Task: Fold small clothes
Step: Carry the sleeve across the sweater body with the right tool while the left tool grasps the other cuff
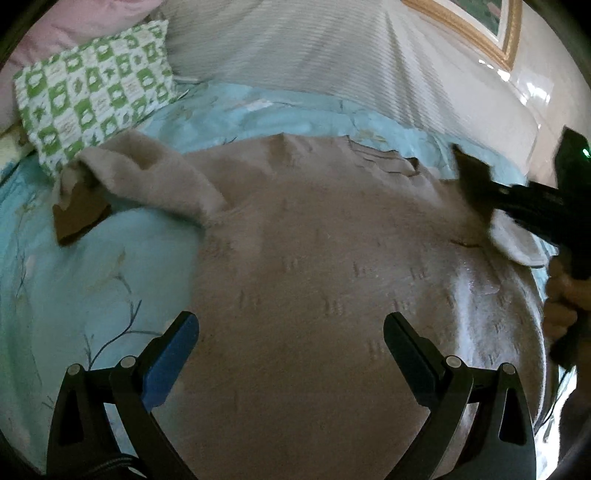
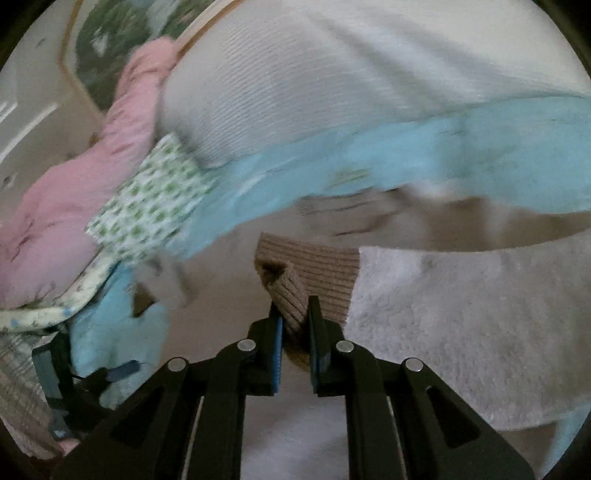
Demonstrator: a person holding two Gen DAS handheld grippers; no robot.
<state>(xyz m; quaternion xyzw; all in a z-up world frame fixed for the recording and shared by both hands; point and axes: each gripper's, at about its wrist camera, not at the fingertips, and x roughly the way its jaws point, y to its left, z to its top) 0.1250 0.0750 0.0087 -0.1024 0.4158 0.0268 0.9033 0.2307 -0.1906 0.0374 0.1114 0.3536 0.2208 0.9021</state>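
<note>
A beige sweater (image 1: 332,258) lies spread on the blue bedspread (image 1: 92,266). The left gripper (image 1: 291,332) hovers wide open above it; the right gripper (image 2: 295,317) pinches its ribbed cuff (image 2: 314,269).

A light blue bedspread (image 1: 74,266) with a faint branch print covers the bed across the left and middle of the frame. A green-and-white patterned pillow (image 1: 96,92) lies at upper left, touching a pink pillow (image 1: 62,26) in the corner. A gold-framed picture (image 1: 480,26) hangs at upper right, above a white ribbed cover (image 1: 295,48).
</note>
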